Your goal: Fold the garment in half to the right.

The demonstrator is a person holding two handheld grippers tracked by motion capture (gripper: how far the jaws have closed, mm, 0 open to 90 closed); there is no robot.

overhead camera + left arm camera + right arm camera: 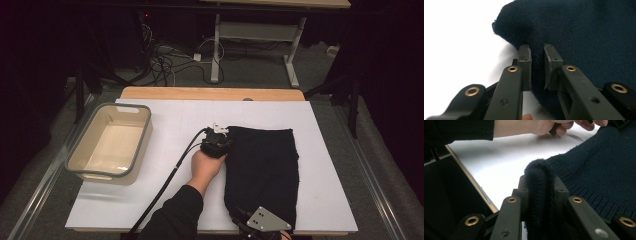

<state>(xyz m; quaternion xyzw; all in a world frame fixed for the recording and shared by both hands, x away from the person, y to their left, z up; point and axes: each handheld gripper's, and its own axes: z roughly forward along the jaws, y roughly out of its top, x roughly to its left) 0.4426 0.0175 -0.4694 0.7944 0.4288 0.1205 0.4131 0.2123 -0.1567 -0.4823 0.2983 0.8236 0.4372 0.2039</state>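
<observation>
A dark navy knitted garment (pixel 262 172) lies folded on the white worktop (pixel 165 200), right of centre in the high view, reaching from the middle of the frame down to the near edge. At its upper left corner the left tongs (pixel 220 134) are clenched on the cloth: in the left gripper view (pixel 537 67) a fold of the knit fills the narrow gap between the two pads, and the corner bulges up just beyond them. The left hand (pixel 206 164) rests on the worktop just left of the garment, its dark sleeve (pixel 175 215) entering from the bottom. At the lower edge of the high view the right tongs (pixel 239 214) grasp the garment's near left corner; the right gripper view (pixel 540 195) shows a thick roll of knit pinched between the pads. A beige basin with a grey rim (pixel 80 170) stands at the left of the worktop, well apart from the garment.
</observation>
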